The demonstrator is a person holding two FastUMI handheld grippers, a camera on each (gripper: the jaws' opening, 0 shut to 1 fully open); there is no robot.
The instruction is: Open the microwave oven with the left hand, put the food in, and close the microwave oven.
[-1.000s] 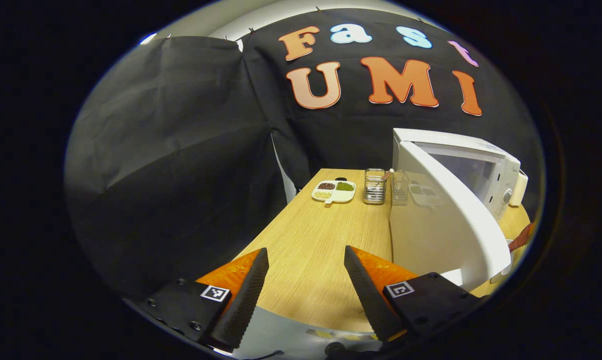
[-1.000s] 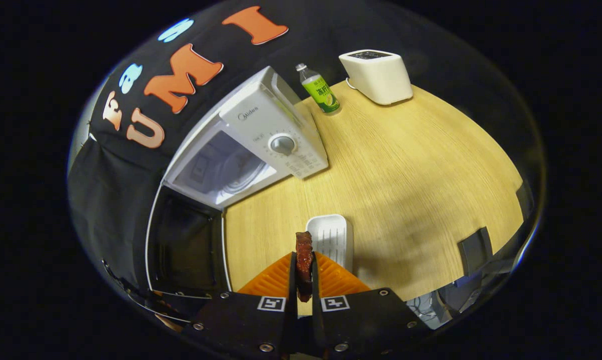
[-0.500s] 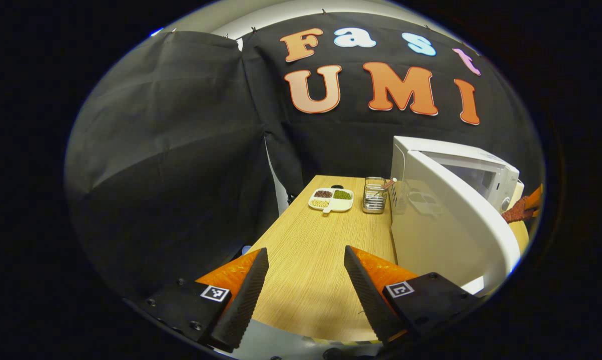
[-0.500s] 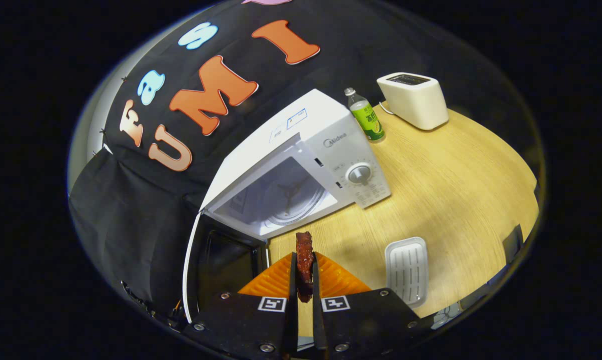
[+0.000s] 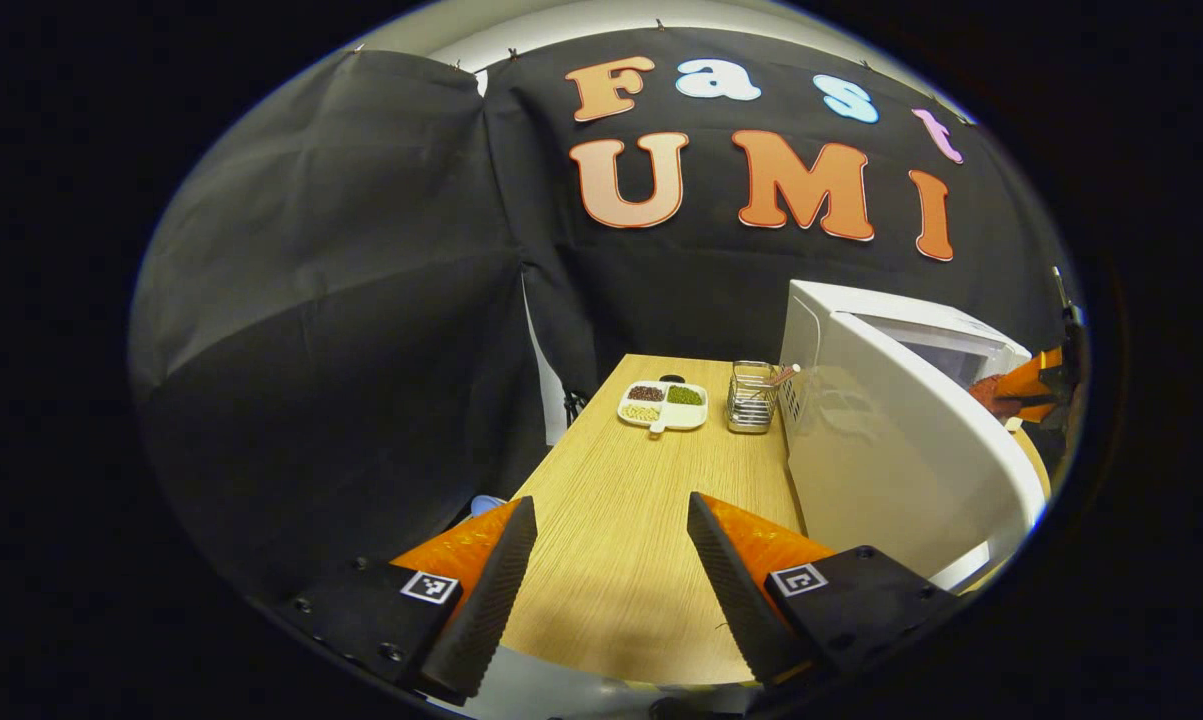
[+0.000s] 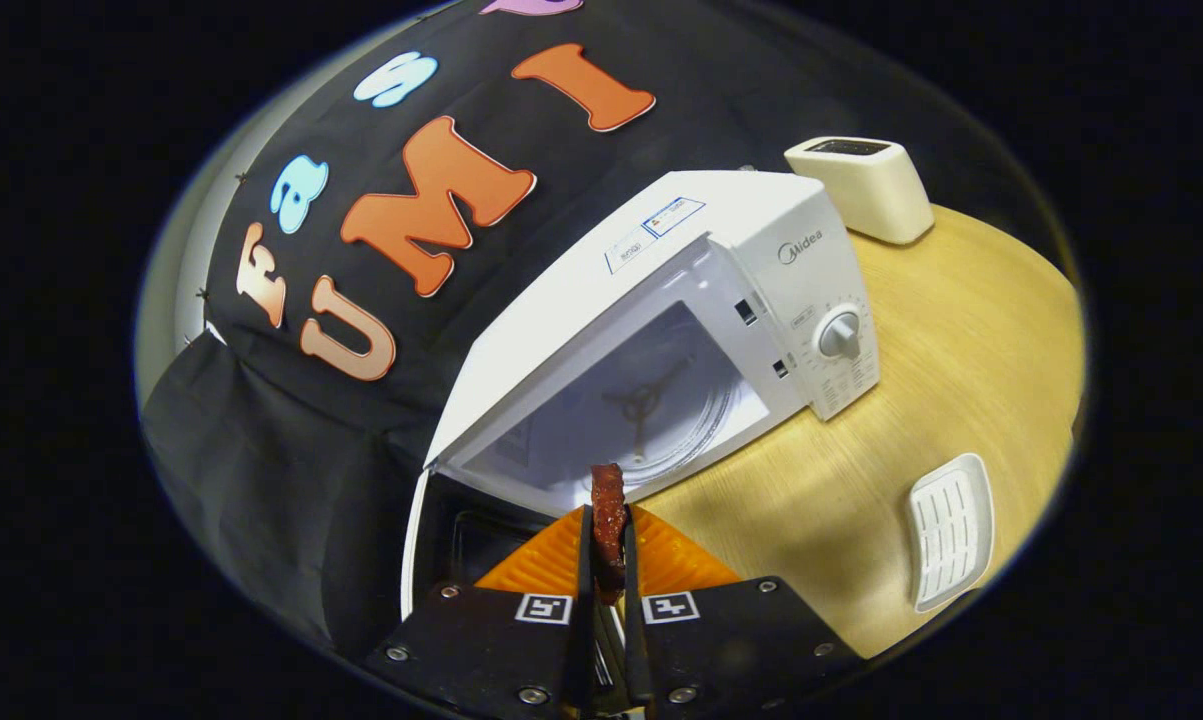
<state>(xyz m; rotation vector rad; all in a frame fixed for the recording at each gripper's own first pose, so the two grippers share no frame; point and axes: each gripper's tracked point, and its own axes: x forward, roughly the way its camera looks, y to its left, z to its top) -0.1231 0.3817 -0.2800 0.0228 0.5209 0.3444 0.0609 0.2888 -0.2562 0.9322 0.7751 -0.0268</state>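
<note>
The right tool [image 6: 608, 560] pinches the reddish piece of food [image 6: 607, 510] between both fingers, just in front of the microwave oven's [image 6: 721, 300] open cavity. The door [image 5: 891, 450] stands swung wide. The left tool [image 5: 609, 590] hangs wide apart, holding nothing, over the table's [image 5: 621, 520] near edge. A white tray [image 6: 949, 530] lies near the right edge.

A light wood-grain bench [image 5: 651, 480] runs toward 12 o'clock in the left gripper view, where creased black cloth walls [image 5: 341, 300] meet in a corner at about 11 o'clock, a pale wall strip [image 5: 561, 20] shows above them, and overhead light casts soft shadows on the wood.
</note>
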